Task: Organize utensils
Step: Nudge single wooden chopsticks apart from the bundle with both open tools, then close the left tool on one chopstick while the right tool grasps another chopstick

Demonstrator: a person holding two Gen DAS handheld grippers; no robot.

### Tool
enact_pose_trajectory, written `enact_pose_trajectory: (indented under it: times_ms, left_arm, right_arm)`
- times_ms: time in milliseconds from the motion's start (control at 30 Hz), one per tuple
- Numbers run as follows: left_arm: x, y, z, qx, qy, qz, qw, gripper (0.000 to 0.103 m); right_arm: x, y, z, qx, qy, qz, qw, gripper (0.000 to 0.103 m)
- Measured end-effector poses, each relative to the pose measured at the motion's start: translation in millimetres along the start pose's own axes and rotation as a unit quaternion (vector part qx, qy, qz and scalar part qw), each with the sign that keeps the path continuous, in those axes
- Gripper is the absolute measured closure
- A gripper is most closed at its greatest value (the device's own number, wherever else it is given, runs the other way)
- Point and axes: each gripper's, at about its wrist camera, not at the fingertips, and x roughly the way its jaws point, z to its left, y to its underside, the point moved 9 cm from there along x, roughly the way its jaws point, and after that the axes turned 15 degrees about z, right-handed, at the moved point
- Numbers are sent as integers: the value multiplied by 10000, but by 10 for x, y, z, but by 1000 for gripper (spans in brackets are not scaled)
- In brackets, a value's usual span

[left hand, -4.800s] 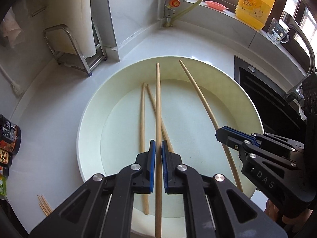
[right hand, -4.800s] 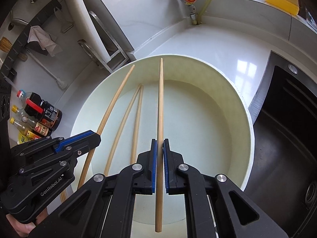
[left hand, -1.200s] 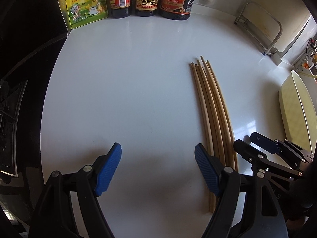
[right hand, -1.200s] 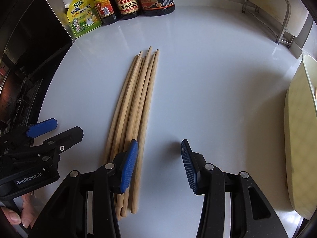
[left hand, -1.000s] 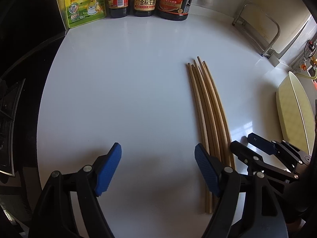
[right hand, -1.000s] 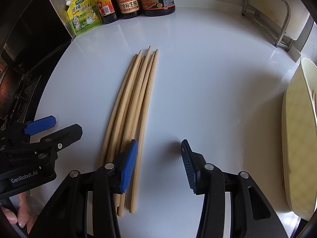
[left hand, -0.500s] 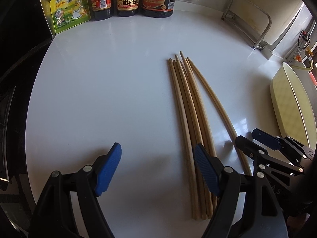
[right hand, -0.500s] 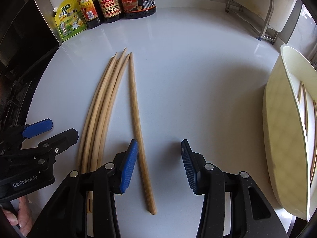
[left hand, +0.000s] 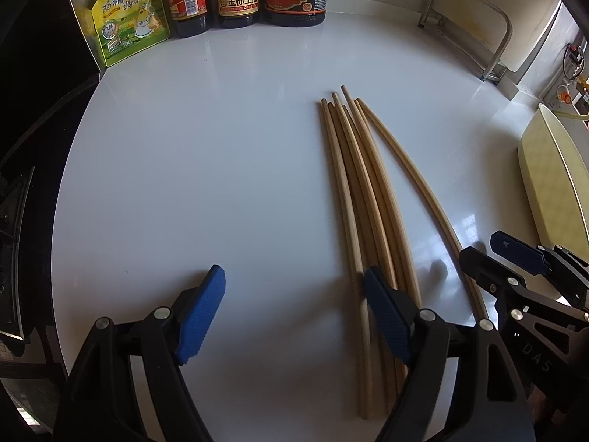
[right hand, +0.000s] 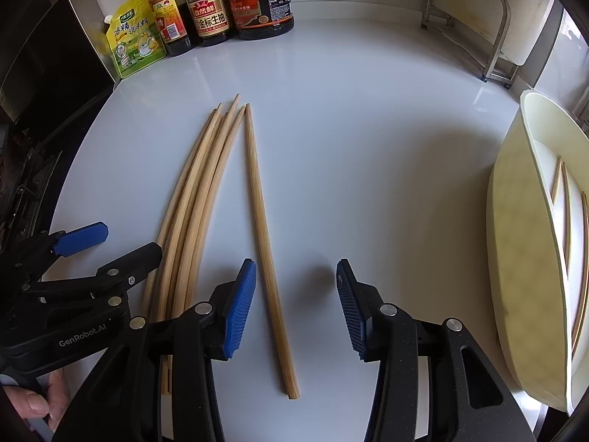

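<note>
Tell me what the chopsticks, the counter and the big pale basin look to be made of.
Chopsticks: bare wood or bamboo, judging by the matte tan colour and faint lengthwise grain.
Counter: glossy white stone or solid surface, which mirrors the bottles and window light.
Basin: probably plastic or melamine, a smooth cream wall with a dull sheen.

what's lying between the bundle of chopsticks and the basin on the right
One stray chopstick lies apart from the bundle; beyond it bare white counter runs to the basin. The right wrist view shows this best.
</note>
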Motion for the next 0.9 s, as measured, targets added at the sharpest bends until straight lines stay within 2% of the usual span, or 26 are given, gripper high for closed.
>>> enact_pose_trajectory:
  times_ms: [133,333,567,667,733,767,800,833,867,900]
  left_arm:
    - [24,-15,127,-100,-244,33,9996,24]
    - [33,-83,226,-235,-242,14,9994,24]
    - [43,-157,143,-112,-255,-12,9996,25]
    - [21,-164,83,-12,-222,-70,9997,38]
    - [1,-177,33,79,-197,-105,9997,53]
    - [-6,-184,4,131,-176,-109,9997,57]
    - [-12,-188,-27,186,-155,-111,9996,67]
    - [-16,-193,-63,256,-120,-111,9995,77]
    - [-17,-198,-94,320,-79,-104,9994,82]
    - [-18,-202,-116,359,-46,-89,9993,90]
  right_arm:
    - [3,-3,-5,-51,83,5,10000,59]
    - [9,-45,32,-106,138,-4,9998,59]
    - [61,-108,65,-271,384,-26,9989,59]
    - [65,-105,79,-350,402,-84,9985,59]
    - [66,-115,88,-403,396,-92,9984,60]
    - [68,-112,107,-419,387,-90,9983,62]
    - [66,-115,115,-438,382,-94,9983,72]
    - [67,-121,127,-460,379,-91,9982,87]
    - [67,-121,141,-489,386,-78,9980,94]
    - [70,-120,148,-512,392,-61,9979,96]
